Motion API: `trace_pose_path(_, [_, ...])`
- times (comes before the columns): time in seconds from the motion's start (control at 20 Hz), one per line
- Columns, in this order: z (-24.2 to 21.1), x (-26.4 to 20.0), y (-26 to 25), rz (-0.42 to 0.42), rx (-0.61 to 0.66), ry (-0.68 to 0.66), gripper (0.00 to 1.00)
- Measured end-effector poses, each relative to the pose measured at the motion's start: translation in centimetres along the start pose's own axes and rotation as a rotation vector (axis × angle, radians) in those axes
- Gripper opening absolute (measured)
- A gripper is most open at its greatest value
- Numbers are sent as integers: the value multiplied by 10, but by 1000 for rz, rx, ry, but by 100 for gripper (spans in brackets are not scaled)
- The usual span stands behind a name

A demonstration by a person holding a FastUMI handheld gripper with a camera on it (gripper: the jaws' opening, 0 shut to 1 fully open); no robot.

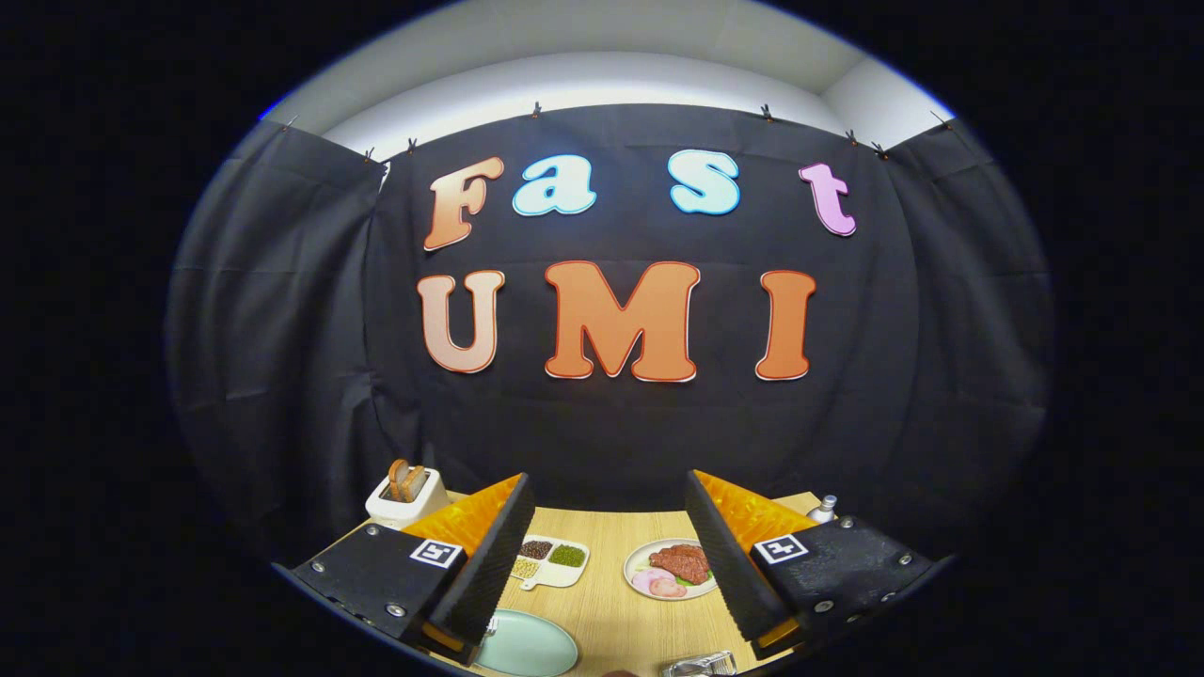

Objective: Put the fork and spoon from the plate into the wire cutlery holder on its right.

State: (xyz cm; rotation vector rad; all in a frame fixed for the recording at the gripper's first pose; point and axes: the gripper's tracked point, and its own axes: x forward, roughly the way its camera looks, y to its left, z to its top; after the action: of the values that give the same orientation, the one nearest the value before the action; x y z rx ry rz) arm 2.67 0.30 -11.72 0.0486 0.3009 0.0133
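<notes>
My gripper (609,494) is held high above the wooden table (611,602), open, with nothing between its fingers. Low down by the left finger lies a pale green plate (527,647), partly hidden by that finger. A small bit of metal (491,624) shows at the plate's edge against the finger; I cannot tell whether it is the fork or the spoon. To the plate's right, just below the right finger, the top of the wire cutlery holder (701,666) peeks into view.
Between the fingers, farther off, lie a white divided tray of grains (550,560) and a plate with meat and ham (670,569). A white toaster holding bread (406,496) stands back left. A small bottle (825,509) stands back right.
</notes>
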Motion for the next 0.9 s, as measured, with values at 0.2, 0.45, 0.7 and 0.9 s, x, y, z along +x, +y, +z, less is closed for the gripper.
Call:
trace_pose_path(0.2, [11,2,18,33,-4,-21,97])
trace_pose_path(0.45, [-8,3,48,75,11,14,97])
trace_pose_path(0.7, [-26,2,78,117,31,43,97])
trace_pose_path(0.9, [-63,7,109,163,30,126,97])
